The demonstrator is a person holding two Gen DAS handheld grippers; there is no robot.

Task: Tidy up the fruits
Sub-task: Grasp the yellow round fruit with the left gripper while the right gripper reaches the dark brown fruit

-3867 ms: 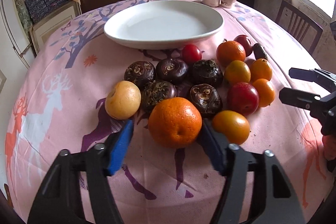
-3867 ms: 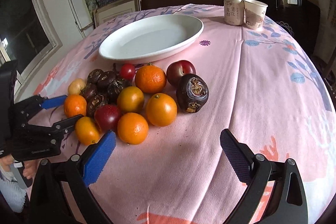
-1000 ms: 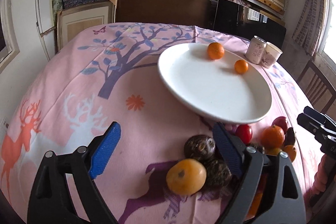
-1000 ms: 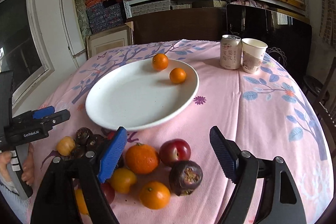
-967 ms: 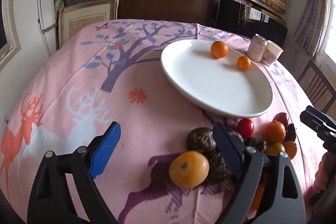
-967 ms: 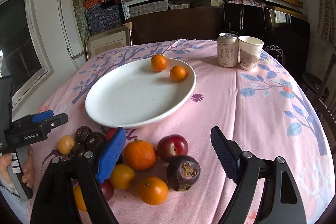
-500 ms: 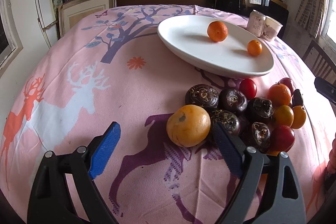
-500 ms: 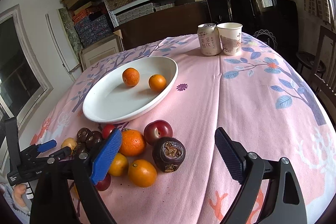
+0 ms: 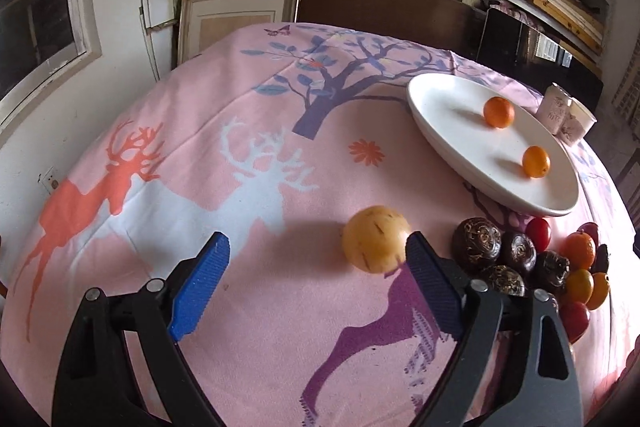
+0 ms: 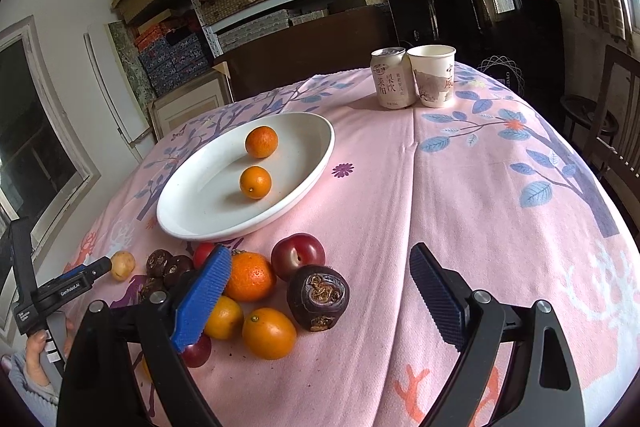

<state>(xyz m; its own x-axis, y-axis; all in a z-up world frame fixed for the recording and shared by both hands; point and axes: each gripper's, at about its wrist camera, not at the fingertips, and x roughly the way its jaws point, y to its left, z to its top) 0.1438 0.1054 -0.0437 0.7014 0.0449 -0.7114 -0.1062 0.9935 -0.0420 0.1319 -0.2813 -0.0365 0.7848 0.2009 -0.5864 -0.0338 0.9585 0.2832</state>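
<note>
A white plate [image 9: 460, 131] holds two small oranges [image 9: 499, 111] [image 9: 536, 161]. A yellow round fruit [image 9: 376, 245] lies on the pink cloth just inside the right finger of my left gripper [image 9: 316, 255], which is open and empty. Dark wrinkled fruits [image 9: 476, 247], oranges and red fruits are heaped to its right. In the right wrist view the plate [image 10: 208, 195] is ahead to the left. My right gripper [image 10: 320, 263] is open over a dark fruit [image 10: 318, 297], apart from it, with a plum [image 10: 298, 255] and an orange [image 10: 250, 275] beside its left finger.
A drink can [image 10: 390, 79] and a paper cup [image 10: 434, 75] stand at the table's far edge. The left gripper [image 10: 80, 279] and a hand show at the lower left of the right wrist view. A chair [image 10: 616, 115] stands to the right. Shelves fill the back wall.
My left gripper has swung left, so the yellow fruit now lies by its right finger and the heap sits further right. My right gripper has come nearer the fruits and its jaws stand slightly wider.
</note>
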